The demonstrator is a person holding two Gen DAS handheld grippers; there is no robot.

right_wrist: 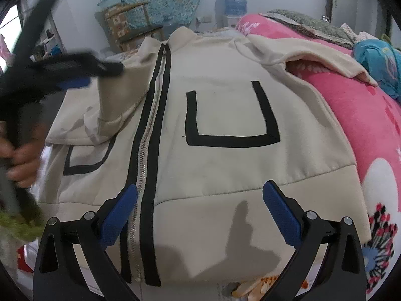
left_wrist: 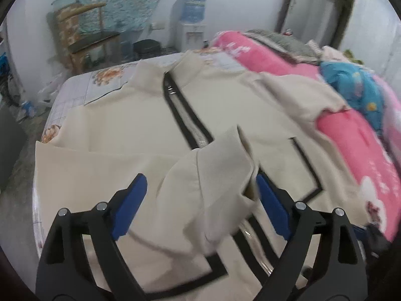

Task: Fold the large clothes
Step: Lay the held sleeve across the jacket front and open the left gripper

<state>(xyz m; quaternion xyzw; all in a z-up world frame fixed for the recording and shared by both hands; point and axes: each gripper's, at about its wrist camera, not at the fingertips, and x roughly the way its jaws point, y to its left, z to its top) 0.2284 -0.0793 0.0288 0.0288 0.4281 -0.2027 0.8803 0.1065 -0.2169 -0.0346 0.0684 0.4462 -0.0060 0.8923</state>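
Blue-padded fingers [left_wrist: 130, 208] of the left gripper [left_wrist: 200, 190] spread wide around a raised fold of sleeve, cloth lying between them and brushing the right-hand pad, not pinched as far as can be judged. Fingers [right_wrist: 117, 215] of the right gripper [right_wrist: 200, 200] likewise wide apart, holding nothing, poised over the lower hem.

Between both: a large cream zip-front jacket with black tape trim [right_wrist: 220, 105], spread front-up across the bed with the floral patchwork sheet [left_wrist: 75, 87], collar at the far end, hem nearest the cameras. One sleeve [left_wrist: 215, 165] drawn in over the chest toward the metal zipper [right_wrist: 142, 160]; the other sleeve [right_wrist: 308, 55] draped up onto the pink fleece blanket [right_wrist: 363, 125] heaped along the right side.

Likely soft, thick and limp, fairly light, sagging from any single pinch; not fragile. Best taken at seamed edges — cuff, shoulder seam, hem band — where the layers bunch and give the pads purchase. Zipper teeth stiffer, a natural fold line down the middle.

In the way: the pink blanket under the far sleeve, with a blue patterned cloth bundle [left_wrist: 356, 87] and grey knit [right_wrist: 308, 25] piled on it, crowding the right edge. Beyond the bed, well clear: a wooden chair [left_wrist: 82, 37], a water dispenser with blue bottle [left_wrist: 190, 17], a dark bin [left_wrist: 147, 47].
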